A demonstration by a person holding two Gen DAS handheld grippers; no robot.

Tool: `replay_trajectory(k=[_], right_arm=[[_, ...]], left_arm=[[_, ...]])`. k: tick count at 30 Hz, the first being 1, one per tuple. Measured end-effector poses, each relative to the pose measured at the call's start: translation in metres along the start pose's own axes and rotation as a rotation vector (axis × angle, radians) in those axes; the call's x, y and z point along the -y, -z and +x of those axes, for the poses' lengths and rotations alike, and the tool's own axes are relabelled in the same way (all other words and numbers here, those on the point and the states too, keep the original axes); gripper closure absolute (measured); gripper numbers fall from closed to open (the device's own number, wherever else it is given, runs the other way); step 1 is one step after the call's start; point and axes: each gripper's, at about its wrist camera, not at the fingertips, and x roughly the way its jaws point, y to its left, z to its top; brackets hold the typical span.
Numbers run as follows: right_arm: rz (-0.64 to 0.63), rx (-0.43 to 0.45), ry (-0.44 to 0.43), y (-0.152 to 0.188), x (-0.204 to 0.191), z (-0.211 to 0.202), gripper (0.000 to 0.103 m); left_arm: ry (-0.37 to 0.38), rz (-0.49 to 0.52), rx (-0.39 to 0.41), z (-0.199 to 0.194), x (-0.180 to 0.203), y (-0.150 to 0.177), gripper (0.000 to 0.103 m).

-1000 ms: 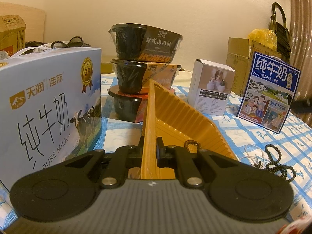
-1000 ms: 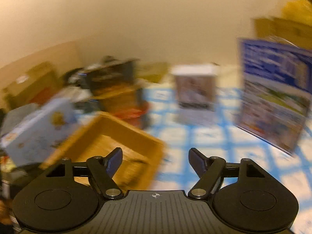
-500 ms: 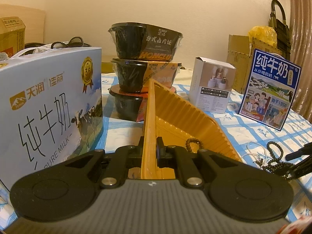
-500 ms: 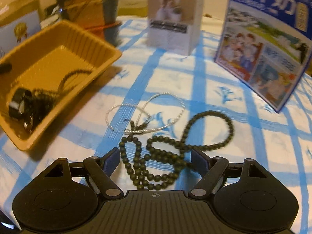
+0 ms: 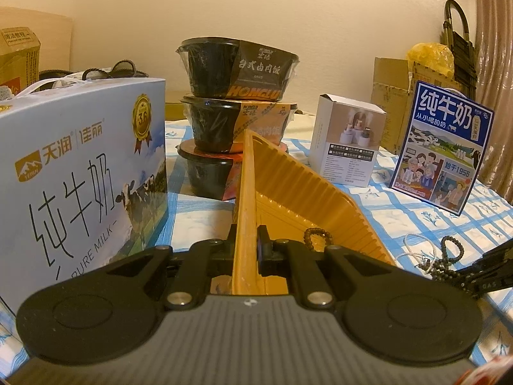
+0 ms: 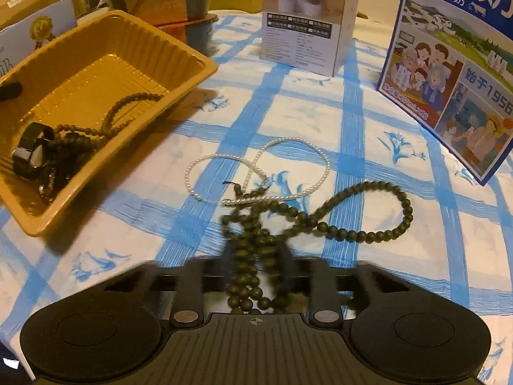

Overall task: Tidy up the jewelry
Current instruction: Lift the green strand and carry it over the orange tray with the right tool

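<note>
My left gripper (image 5: pixel 246 243) is shut on the near rim of the orange plastic tray (image 5: pixel 247 192) and holds it tilted. In the right wrist view the tray (image 6: pixel 192 73) holds a dark bead string (image 6: pixel 128 102) and a black band (image 6: pixel 32 150). My right gripper (image 6: pixel 256 256) is shut on a bunch of the dark green bead necklace (image 6: pixel 352 224) on the tablecloth; its fingers are blurred. A thin white pearl necklace (image 6: pixel 288 160) lies tangled with the green beads. The green beads (image 5: pixel 449 256) and right gripper also show at the right of the left wrist view.
A large milk carton box (image 5: pixel 80 166) stands left of the tray. Stacked black food bowls (image 5: pixel 237 112) stand behind it. A small white box (image 6: pixel 304 19) and a blue milk box (image 6: pixel 455 41) stand at the back right on the blue-checked tablecloth (image 6: pixel 352 96).
My right gripper swung down to the table, came over the green bead necklace and closed on it. My left gripper stays shut on the tray rim, almost still.
</note>
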Motion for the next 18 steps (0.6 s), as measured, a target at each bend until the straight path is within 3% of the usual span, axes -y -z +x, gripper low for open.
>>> replay_trajectory(k=[2, 4, 10, 18], right_arm=[[-0.009, 0.003, 0.010, 0.000, -0.003, -0.003, 0.082], [0.019, 0.032, -0.002, -0.003, -0.002, -0.011, 0.096], [0.039, 0.185, 0.039, -0.033, 0.001, -0.066, 0.096], [0.008, 0.418, 0.094, -0.098, -0.004, -0.179, 0.096]], left_arm=[[0.002, 0.001, 0.001, 0.000, 0.000, 0.000, 0.095], [0.001, 0.003, 0.000, -0.001, 0.000, 0.000, 0.095], [0.002, 0.003, -0.001, 0.000, 0.000, 0.000, 0.095], [0.003, -0.002, -0.001, 0.000, 0.000, -0.001, 0.095]])
